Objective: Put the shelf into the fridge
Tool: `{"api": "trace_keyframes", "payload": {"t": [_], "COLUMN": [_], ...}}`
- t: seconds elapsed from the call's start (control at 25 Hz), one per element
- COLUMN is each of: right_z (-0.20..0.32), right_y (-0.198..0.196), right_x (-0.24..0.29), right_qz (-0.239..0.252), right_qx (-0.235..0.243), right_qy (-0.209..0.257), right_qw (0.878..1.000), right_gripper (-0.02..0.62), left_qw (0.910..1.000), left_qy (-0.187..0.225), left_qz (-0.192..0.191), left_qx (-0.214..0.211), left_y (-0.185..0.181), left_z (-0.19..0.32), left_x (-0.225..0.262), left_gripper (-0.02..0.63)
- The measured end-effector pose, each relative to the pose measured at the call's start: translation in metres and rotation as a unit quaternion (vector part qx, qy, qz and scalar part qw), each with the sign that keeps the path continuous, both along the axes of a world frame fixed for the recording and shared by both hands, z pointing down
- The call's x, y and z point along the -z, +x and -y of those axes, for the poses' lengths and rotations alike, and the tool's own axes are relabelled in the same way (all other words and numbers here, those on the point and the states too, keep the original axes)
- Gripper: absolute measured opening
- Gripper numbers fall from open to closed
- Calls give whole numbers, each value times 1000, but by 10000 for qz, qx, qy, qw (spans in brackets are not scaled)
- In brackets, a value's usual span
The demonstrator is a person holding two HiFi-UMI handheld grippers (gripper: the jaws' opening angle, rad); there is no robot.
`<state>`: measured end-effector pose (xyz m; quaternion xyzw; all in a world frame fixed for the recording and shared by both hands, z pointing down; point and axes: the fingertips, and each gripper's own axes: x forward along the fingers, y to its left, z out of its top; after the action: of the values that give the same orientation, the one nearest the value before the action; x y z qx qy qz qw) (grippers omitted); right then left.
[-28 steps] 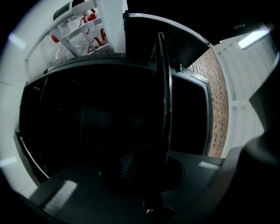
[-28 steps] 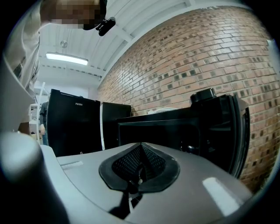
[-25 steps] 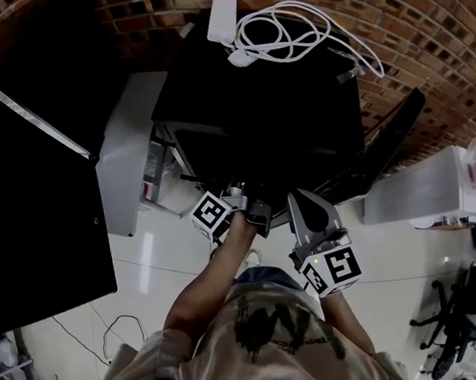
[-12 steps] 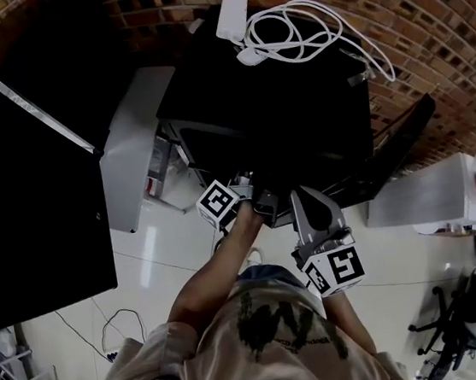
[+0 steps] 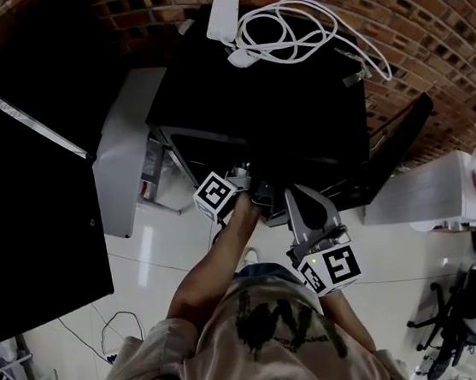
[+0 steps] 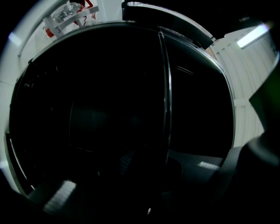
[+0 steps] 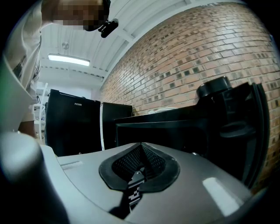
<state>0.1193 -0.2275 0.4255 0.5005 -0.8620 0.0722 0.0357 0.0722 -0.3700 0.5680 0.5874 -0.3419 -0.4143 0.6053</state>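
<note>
Brick wall at back. White adapter up top, coiled white cable just beside it. Pale tiled floor; thin cord looped on it, lower left. Black office chair lower right. Ceiling strip light lit.

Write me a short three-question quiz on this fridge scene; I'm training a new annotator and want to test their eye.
1. True or false: a white cable lies on top of the black fridge.
2. Fill the gap: in its own view, the right hand-held gripper has its jaws ___ (open or shut), with nothing between them.
3. Which own view is almost wholly dark? A: the left hand-held gripper. B: the right hand-held gripper. C: neither.

Key: 1 true; 2 shut; 3 A.
</note>
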Motion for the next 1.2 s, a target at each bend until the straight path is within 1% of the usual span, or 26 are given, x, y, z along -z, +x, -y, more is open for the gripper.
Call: {"api": "trace_keyframes", "payload": {"t": [0.2, 0.64, 1.0, 1.2], "right_z": [4, 8, 4, 3], "right_y": [-2, 2, 7, 9], "right_x": [-1, -4, -4, -6], "right_qz": [-26, -42, -49, -40], "right_qx": [21, 18, 0, -3], "right_qy": [7, -43, -58, -74], "right_qw": [10000, 10000, 10000, 10000], "right_gripper": [0, 0, 0, 0], "left_qw": [10000, 9999, 9998, 9998], "left_qy": [-77, -78, -31, 110], "left_qz": [24, 67, 189, 184], "left_qx": [-8, 16, 33, 47], "left_y": [4, 10, 13, 13], "left_z": [12, 28, 39, 41], "left_x": [-2, -1, -2, 1], "left_gripper": [0, 0, 0, 0]}}
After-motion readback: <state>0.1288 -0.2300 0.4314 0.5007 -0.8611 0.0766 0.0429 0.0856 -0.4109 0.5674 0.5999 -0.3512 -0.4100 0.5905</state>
